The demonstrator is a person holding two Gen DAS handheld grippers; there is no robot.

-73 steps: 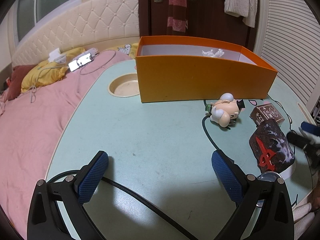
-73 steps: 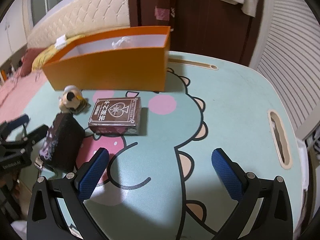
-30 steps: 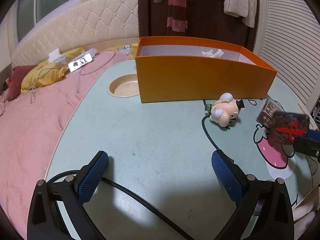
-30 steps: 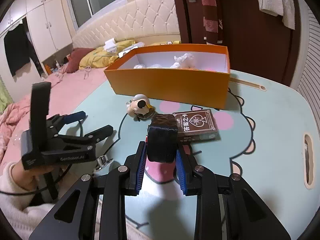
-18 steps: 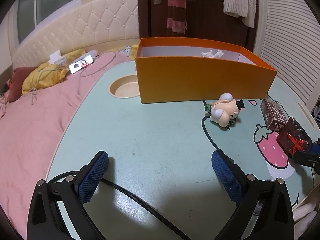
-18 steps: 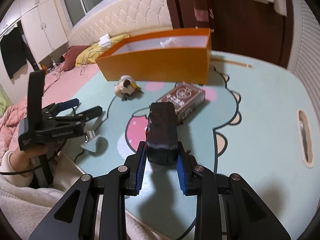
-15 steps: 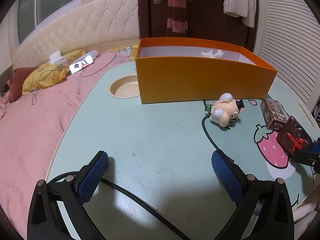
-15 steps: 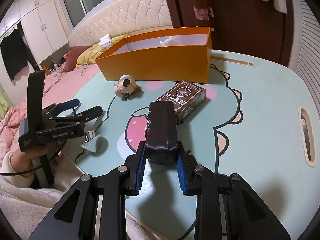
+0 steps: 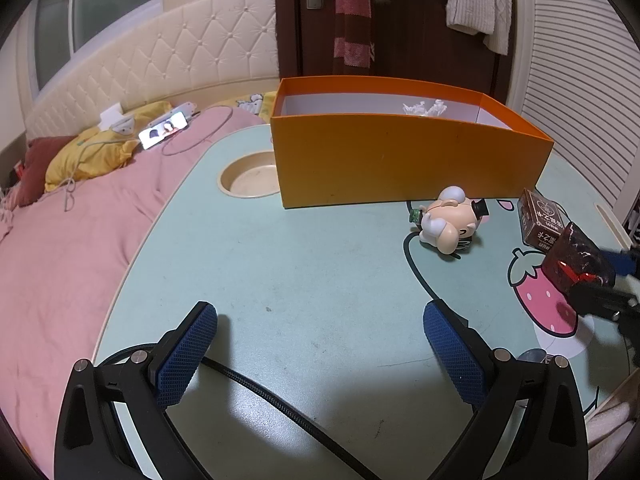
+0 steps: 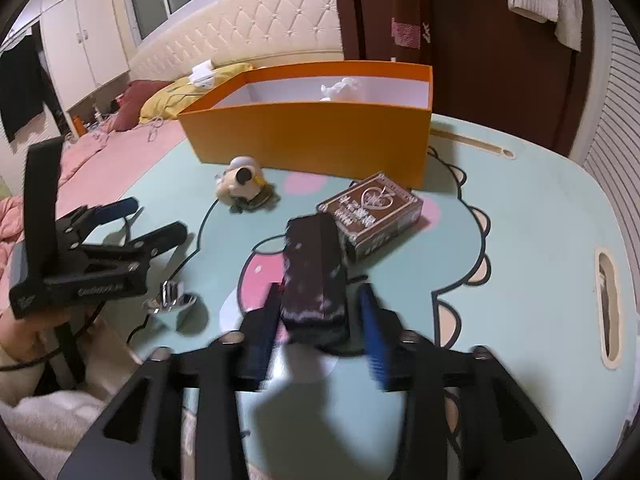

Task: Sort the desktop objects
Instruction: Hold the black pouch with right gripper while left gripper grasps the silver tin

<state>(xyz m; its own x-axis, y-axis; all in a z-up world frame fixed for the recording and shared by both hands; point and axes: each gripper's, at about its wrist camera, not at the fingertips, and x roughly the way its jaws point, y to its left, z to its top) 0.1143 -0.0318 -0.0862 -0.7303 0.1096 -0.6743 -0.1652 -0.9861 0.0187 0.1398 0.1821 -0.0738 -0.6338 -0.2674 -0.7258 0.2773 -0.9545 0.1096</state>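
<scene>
The right tool, low over the table, has just spread its 2 blurred fingers, freeing the dark wallet-like case it clamped 0.5 s ago; the case lies touching the playing-card box. The left tool stays open and empty. Beyond, the figurine lies before the orange box.
</scene>
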